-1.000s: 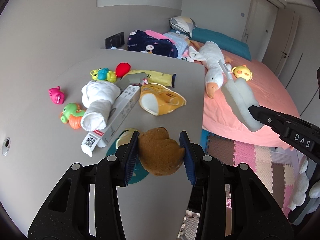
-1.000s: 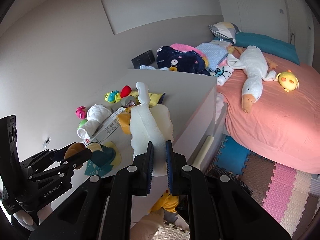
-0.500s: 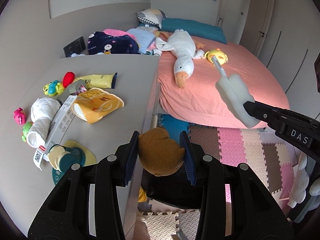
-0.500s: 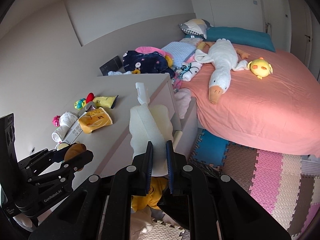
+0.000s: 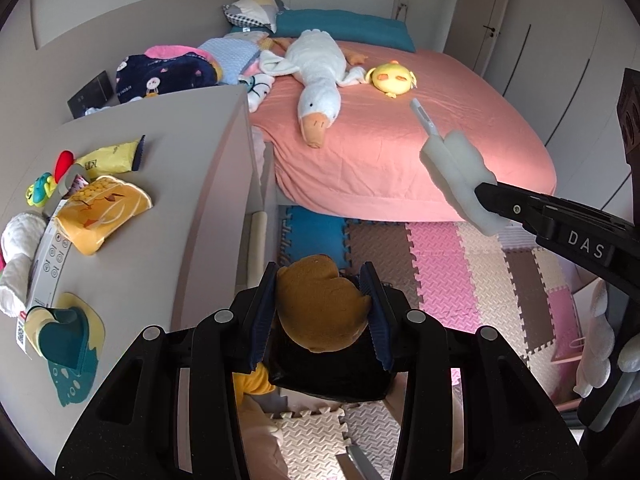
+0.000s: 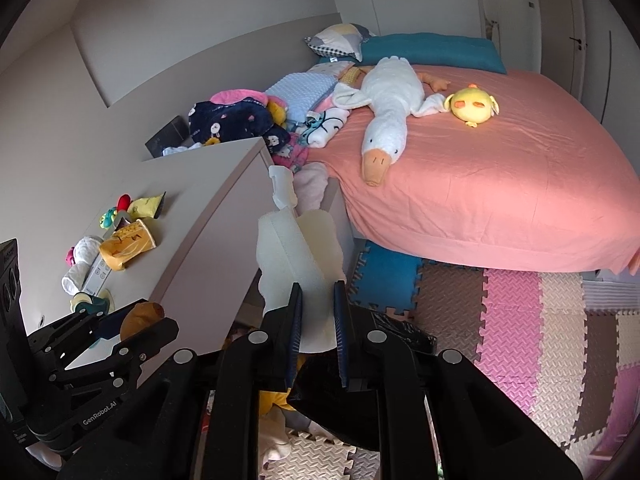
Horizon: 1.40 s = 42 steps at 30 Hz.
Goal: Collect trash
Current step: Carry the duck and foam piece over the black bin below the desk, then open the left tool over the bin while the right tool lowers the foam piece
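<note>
My left gripper (image 5: pixel 320 304) is shut on a crumpled brown paper ball (image 5: pixel 320 304), held in the air past the cabinet's right edge, above a black bin (image 5: pixel 332 376) on the floor. My right gripper (image 6: pixel 316 316) is shut on a white foam piece (image 6: pixel 298 248) with a small white plastic part (image 6: pixel 282 190) at its tip. The right gripper (image 5: pixel 480 190) and the foam (image 5: pixel 456 176) also show in the left wrist view, to the right over the floor mats. The left gripper (image 6: pixel 132 320) with the brown ball (image 6: pixel 140 314) shows at lower left of the right wrist view.
The grey cabinet top (image 5: pixel 172 184) holds a yellow snack bag (image 5: pixel 100 212), a yellow wrapper (image 5: pixel 108 158), a white box (image 5: pixel 48 256), a rolled white cloth (image 5: pixel 18 252), small toys (image 5: pixel 44 186) and a teal bib (image 5: pixel 64 344). A pink bed (image 5: pixel 400 152) carries a plush goose (image 5: pixel 320 68). Foam mats (image 5: pixel 460 280) cover the floor.
Both grippers have swung right, off the cabinet top and out over the floor by the bed. Each keeps its hold. The black bin has come into view under the left gripper.
</note>
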### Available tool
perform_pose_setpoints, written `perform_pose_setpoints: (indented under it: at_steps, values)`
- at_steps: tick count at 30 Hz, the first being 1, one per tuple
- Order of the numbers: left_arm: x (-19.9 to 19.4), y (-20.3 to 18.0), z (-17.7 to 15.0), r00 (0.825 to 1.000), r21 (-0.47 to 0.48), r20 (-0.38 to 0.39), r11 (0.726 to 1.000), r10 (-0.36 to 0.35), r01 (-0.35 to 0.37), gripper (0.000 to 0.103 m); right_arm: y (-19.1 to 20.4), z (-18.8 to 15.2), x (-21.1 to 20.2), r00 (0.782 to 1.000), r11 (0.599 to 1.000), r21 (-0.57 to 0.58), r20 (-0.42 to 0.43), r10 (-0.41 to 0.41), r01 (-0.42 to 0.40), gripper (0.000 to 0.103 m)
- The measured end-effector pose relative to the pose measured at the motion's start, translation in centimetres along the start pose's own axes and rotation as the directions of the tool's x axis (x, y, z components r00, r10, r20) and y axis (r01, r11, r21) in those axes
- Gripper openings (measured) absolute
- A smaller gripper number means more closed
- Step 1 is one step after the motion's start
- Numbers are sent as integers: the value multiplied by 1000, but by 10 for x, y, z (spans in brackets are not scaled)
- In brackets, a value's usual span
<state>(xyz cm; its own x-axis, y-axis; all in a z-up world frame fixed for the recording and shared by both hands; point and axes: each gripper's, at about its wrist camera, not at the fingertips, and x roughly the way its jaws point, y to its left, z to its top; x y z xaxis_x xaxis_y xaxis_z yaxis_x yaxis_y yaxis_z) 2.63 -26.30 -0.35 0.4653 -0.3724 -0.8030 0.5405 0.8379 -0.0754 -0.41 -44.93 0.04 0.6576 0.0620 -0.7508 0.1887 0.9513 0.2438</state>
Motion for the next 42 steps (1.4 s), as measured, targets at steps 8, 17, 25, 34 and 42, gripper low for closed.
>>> perform_pose_setpoints:
  at_steps: [8, 17, 25, 34, 42]
  values:
    - [24, -1, -7, 998, -3, -26, 998, 55, -55, 91, -23, 4, 13, 995, 993, 61, 16, -101, 99, 70]
    - [21, 10, -5, 998, -28, -22, 998, 55, -56, 91, -22, 2, 12, 996, 995, 60, 22, -87, 85, 71]
    - [19, 8, -7, 998, -30, -24, 998, 54, -54, 91, -15, 1, 3, 998, 997, 52, 32, -56, 55, 71]
    - [15, 7, -8, 999, -32, -16, 998, 48, -49, 91, -20, 4, 4, 1000, 990, 138, -17, 10, -8, 84]
    - [13, 0, -4, 1000, -24, -3, 999, 30, -30, 91, -18, 2, 3, 1000, 992, 130, -21, 9, -7, 84]
